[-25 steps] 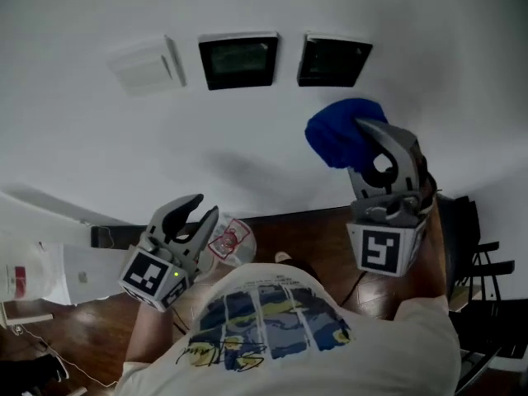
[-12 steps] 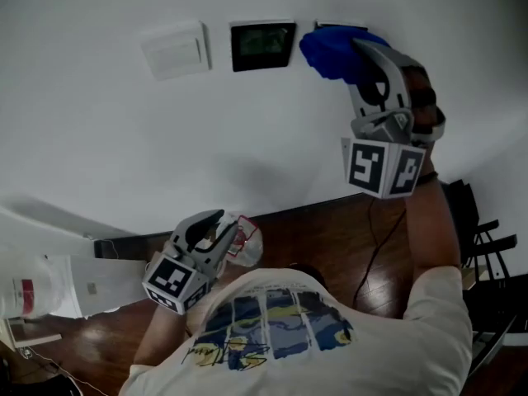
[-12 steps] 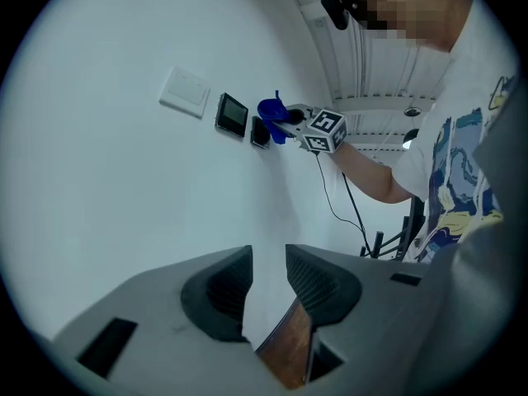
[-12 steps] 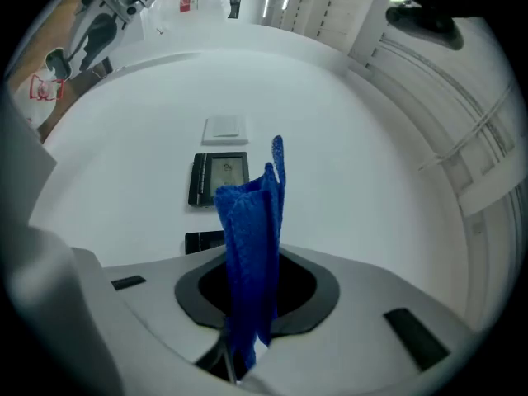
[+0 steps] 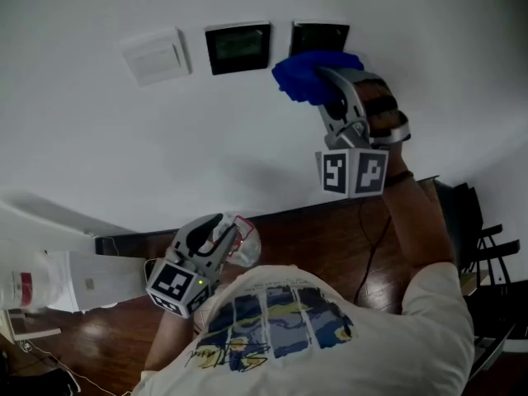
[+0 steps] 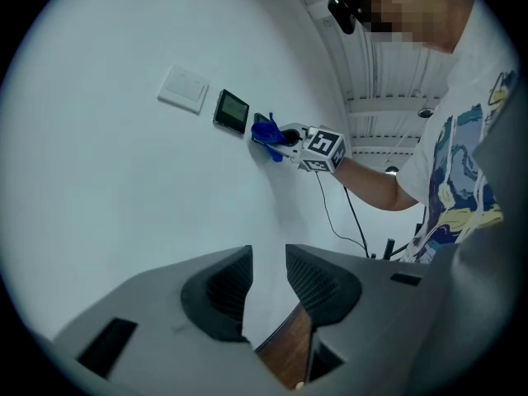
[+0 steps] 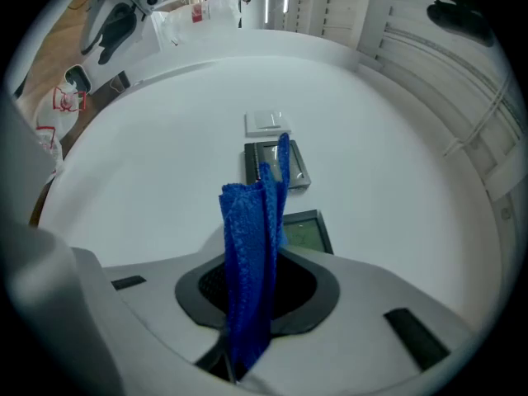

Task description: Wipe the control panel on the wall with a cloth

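Clenching a blue cloth [image 5: 299, 73] at the rightmost panel [image 5: 320, 36], the right claw [image 5: 328, 89] is showing that pinch only in its own view; the left claw [image 6: 268, 272] is hanging released.

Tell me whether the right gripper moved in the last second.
Yes. The right gripper rose from well below the right-hand dark panel; its blue cloth now overlaps that panel's lower edge.

Cloth [image 5: 309, 74] over lower edge of rightmost panel [image 5: 320, 36]; second panel [image 5: 238, 48], switch plate [image 5: 157, 56] leftward.
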Action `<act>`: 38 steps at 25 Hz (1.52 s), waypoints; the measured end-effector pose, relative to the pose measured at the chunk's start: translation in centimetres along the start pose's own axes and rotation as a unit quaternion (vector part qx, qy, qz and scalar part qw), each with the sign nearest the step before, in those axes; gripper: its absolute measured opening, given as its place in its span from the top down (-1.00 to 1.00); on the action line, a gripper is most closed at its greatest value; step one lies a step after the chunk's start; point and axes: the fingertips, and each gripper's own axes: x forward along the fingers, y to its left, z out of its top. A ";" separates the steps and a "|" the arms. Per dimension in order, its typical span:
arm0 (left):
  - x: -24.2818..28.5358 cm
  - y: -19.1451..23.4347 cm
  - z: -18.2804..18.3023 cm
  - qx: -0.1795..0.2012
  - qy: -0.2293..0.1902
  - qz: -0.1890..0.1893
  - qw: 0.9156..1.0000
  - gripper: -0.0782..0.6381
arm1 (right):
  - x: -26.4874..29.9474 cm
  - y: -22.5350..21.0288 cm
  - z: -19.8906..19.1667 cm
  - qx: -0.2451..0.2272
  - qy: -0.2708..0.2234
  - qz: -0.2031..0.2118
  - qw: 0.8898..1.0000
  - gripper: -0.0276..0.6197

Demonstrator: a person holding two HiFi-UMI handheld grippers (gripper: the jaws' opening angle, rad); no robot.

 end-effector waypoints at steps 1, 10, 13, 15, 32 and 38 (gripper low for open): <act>0.3 -0.3 0.2 -0.006 -0.001 0.000 1.000 0.43 | 0.0 0.6 -0.1 0.004 -0.003 0.005 1.000 0.66; 0.9 -0.4 0.4 -0.009 -0.005 0.020 1.000 0.43 | 0.3 6.3 -0.7 0.021 -0.010 0.057 0.998 0.66; 0.9 -0.2 0.3 -0.012 -0.007 0.023 1.000 0.43 | -1.1 3.9 0.4 0.029 -0.024 0.041 0.998 0.66; 1.0 -0.2 0.3 -0.013 -0.008 0.023 1.000 0.43 | -2.4 1.0 1.2 0.029 -0.034 0.017 0.999 0.66; -0.1 0.3 -0.3 -0.007 -0.019 0.026 0.999 0.43 | -0.5 -2.6 0.7 0.004 -0.010 -0.022 1.000 0.66; -0.3 0.0 -0.3 -0.009 -0.021 0.026 0.999 0.43 | -0.2 3.0 0.1 0.013 0.000 0.030 0.999 0.66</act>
